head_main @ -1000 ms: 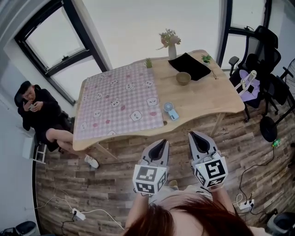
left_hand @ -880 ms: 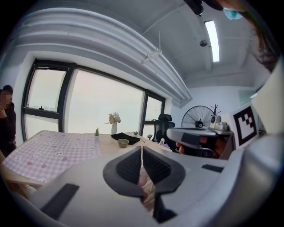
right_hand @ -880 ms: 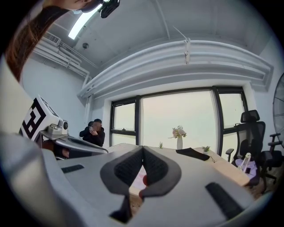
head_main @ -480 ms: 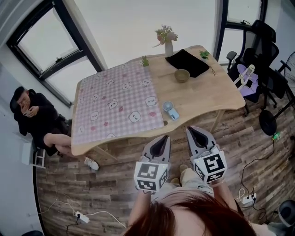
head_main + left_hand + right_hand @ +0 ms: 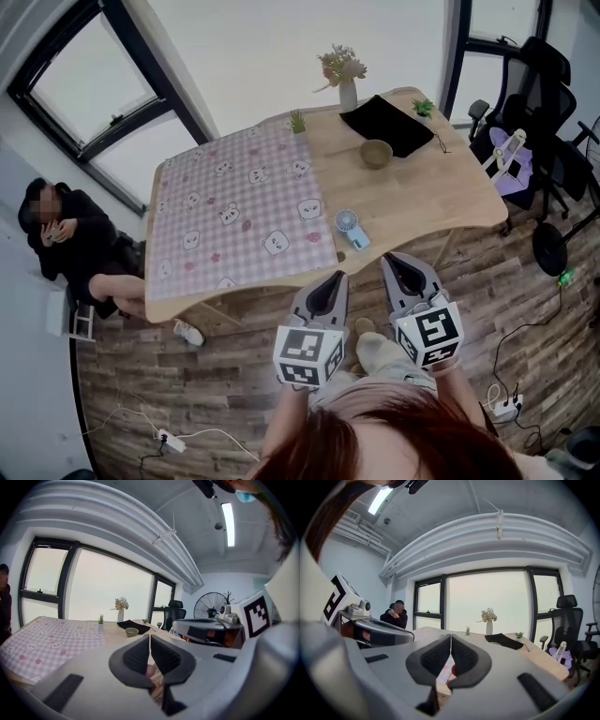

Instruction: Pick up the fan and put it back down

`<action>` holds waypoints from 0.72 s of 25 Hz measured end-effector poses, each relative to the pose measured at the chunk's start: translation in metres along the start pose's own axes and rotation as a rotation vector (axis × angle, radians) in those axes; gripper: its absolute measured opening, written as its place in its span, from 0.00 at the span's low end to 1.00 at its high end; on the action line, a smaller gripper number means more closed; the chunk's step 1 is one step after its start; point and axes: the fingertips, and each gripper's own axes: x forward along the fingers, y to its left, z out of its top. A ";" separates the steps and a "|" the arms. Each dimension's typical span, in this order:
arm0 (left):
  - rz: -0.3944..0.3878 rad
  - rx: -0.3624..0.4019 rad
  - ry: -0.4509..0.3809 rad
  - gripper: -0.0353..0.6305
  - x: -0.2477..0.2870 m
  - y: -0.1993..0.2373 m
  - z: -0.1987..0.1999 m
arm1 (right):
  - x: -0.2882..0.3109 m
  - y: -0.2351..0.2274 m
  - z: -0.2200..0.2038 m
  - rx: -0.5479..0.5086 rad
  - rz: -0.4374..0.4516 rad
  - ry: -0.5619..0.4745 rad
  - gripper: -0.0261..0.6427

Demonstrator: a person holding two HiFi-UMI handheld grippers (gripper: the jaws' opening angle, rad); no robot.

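Timber everywhere in the head view: a pale wooden table (image 5: 422, 202) stands on a plank floor (image 5: 187, 384), its left half under a pink checked cloth (image 5: 234, 216). And there's the fan (image 5: 349, 227), small and blue, resting on bare wood just beside the cloth's right edge, near the table's front edge. Further back sit a bowl (image 5: 376, 153), a black mat (image 5: 394, 124) and, at the far edge, a vase of flowers (image 5: 347, 89). Both tools hang short of the table, over the floor. The left gripper (image 5: 337, 277) and the right gripper (image 5: 388, 259) are side by side, noses toward the fan, neither touching it. A seated person (image 5: 80, 234) is off to the left below a dark-framed window (image 5: 94, 84), and an office chair (image 5: 548, 103) crowds the right.

Over to the left gripper view: its jaws are pressed together, nothing pinched between them. The checked cloth spreads out at the left, with the bowl and vase beyond. A pedestal fan (image 5: 210, 605) stands toward the right under a strip light (image 5: 228, 517) in the grey ceiling.

Right gripper view now: same story, its jaws are closed tight on nothing. A broad wall of glass runs across the back of the room, with the vase and the black mat in front of it on the tabletop. The seated person is at the left and the office chair at the far right.
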 end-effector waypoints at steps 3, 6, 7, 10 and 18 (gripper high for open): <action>0.003 -0.007 0.004 0.07 0.012 0.008 0.002 | 0.014 -0.007 -0.002 -0.006 0.007 0.016 0.04; 0.009 -0.013 0.009 0.07 0.024 0.014 0.004 | 0.026 -0.012 -0.005 -0.013 0.019 0.033 0.05; 0.011 -0.014 0.010 0.07 0.028 0.016 0.004 | 0.031 -0.014 -0.007 -0.014 0.023 0.038 0.05; 0.020 -0.018 0.012 0.07 0.038 0.025 0.006 | 0.044 -0.019 -0.010 -0.016 0.038 0.049 0.06; 0.038 -0.022 0.018 0.07 0.060 0.043 0.014 | 0.076 -0.029 -0.021 -0.020 0.068 0.093 0.08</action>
